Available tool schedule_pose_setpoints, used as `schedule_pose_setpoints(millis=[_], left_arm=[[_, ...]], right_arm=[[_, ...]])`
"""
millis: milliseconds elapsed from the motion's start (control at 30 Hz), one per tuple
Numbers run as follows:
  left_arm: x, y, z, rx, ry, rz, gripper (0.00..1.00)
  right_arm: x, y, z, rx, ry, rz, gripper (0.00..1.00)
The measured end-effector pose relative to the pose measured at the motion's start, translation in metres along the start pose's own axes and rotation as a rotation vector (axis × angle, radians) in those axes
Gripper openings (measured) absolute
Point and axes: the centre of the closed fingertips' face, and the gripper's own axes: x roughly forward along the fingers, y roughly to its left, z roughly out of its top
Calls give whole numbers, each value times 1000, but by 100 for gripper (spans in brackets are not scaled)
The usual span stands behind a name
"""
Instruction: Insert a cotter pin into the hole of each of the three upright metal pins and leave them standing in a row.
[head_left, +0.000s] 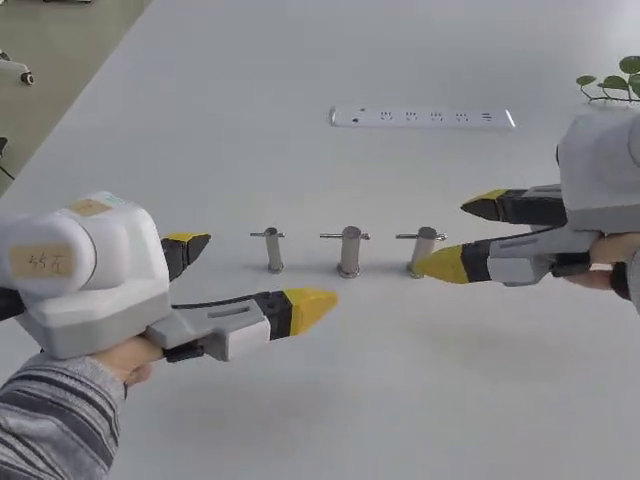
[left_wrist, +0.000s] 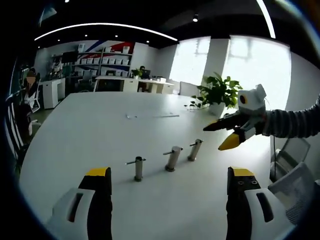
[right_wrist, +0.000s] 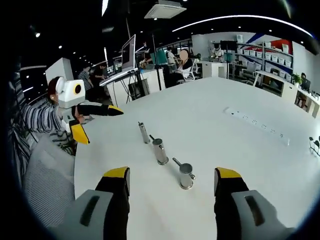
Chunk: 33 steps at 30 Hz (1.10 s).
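Three upright metal pins stand in a row on the white table: left pin (head_left: 274, 249), middle pin (head_left: 349, 251), right pin (head_left: 423, 249). Each has a thin cotter pin through its top. The same row appears in the left gripper view as left pin (left_wrist: 139, 168), middle pin (left_wrist: 172, 158) and right pin (left_wrist: 194, 149), and in the right gripper view as left pin (right_wrist: 144, 133), middle pin (right_wrist: 160, 151) and right pin (right_wrist: 185, 175). My left gripper (head_left: 254, 276) is open, short of the left pin. My right gripper (head_left: 458, 236) is open beside the right pin, with nothing between its fingers.
A white power strip (head_left: 422, 118) lies on the table behind the row. A potted plant (head_left: 612, 86) stands at the far right edge. Desks, shelves and seated people sit well beyond the table.
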Motion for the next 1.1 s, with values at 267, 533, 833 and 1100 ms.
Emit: schedule_pose_setpoints(millis=[267,533,833,1100], left_arm=[[-3,2,-2,21,23,20,95],[-5,0,-3,39,42,29,94],[-7,-5,-11,66,61,38,94],[-15,-4,-18,105,71,58,93]], right_arm=[[-6,15,-2,98,-45,-56,72],[-11,25,-11,134,-53,-87,75],[-19,31,-22,119,-41,-127,77],[-27,37,-30,118,-51,-183,77]])
